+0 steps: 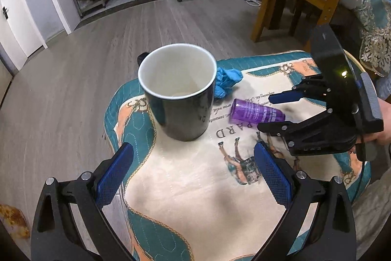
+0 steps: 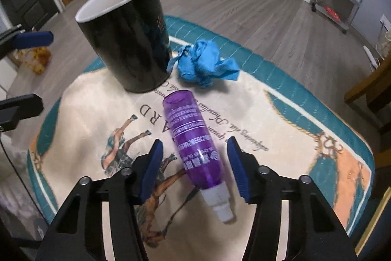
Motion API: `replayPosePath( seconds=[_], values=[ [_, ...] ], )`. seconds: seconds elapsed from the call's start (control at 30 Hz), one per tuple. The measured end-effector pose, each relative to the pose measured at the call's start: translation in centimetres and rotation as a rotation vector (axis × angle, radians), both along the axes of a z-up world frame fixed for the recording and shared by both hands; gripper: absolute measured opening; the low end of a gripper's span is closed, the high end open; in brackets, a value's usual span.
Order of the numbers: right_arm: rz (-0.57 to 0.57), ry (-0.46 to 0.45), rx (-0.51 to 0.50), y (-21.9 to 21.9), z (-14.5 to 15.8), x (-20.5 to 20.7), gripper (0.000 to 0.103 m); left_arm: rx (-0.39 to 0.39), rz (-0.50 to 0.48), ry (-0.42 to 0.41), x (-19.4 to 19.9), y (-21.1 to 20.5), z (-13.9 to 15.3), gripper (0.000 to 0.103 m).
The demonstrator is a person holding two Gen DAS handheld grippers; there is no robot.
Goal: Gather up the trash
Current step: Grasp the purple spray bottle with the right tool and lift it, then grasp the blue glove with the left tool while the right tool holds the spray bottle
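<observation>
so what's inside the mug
The left wrist view looks down into the mug: white walls, no trash, just a faint pale ring or residue at the bottom. The near rim hides part of the bottom, so that part can't be seen.

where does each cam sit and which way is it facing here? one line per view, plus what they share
Left wrist: on the left claw, tilted down over the cushion, facing the mug; its own open fingers show, plus the right claw and a hand.
Right wrist: on the right claw, tilted down at the purple bottle, which lies between its pads without contact; left claw's fingers show at the left edge.
Shared: mug, purple bottle, blue crumpled glove, cushion.
</observation>
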State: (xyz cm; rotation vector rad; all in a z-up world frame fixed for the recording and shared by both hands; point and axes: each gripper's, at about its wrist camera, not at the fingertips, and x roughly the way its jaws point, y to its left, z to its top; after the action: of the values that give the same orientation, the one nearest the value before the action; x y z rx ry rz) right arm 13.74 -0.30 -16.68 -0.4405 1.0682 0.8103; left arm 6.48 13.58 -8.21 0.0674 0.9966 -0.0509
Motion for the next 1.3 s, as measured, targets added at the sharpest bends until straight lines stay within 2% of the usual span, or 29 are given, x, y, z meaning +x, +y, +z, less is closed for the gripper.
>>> replayPosePath(
  seconds=[0.03, 0.1, 0.13, 0.27, 0.47, 0.67, 0.83, 1.0, 1.07, 1.3],
  values=[
    [0.004, -0.003, -0.009, 0.3, -0.2, 0.0, 0.049, -0.006, 0.004, 0.001, 0.1, 0.1, 0.0, 0.097],
    [0.012, -0.025, -0.044, 0.9, -0.7, -0.2, 0.047, -0.022, 0.008, 0.002, 0.1, 0.2, 0.0, 0.097],
    [0.015, -0.031, -0.057, 1.1, -0.9, -0.2, 0.042, -0.028, 0.008, 0.001, 0.1, 0.2, 0.1, 0.097],
    [0.017, -0.012, -0.062, 0.8, -0.6, -0.4, 0.038, -0.031, -0.009, -0.007, -0.1, -0.4, 0.3, 0.097],
    [-0.061, 0.003, -0.008, -2.8, 1.6, 0.3, 0.036, -0.032, -0.074, -0.008, 0.1, -3.4, -0.1, 0.097],
    [-0.195, -0.003, 0.057, -7.9, 4.1, 1.7, 0.034, 0.019, -0.193, -0.011, 0.9, -8.3, -1.5, 0.097],
    [-0.295, -0.017, 0.144, -12.8, 6.5, 3.2, 0.034, 0.146, -0.251, -0.048, 3.8, -12.1, -2.4, 0.097],
    [-0.356, -0.018, 0.185, -17.3, 6.8, 3.8, 0.034, 0.193, -0.198, -0.059, 7.0, -13.6, -2.9, 0.095],
    [-0.378, -0.012, 0.184, -18.7, 6.5, 3.8, 0.034, 0.204, -0.182, -0.051, 8.2, -14.2, -3.4, 0.089],
    [-0.405, 0.006, 0.213, -20.4, 6.0, 4.1, 0.034, 0.411, -0.119, -0.078, 11.9, -15.9, -5.3, 0.083]
  ],
)
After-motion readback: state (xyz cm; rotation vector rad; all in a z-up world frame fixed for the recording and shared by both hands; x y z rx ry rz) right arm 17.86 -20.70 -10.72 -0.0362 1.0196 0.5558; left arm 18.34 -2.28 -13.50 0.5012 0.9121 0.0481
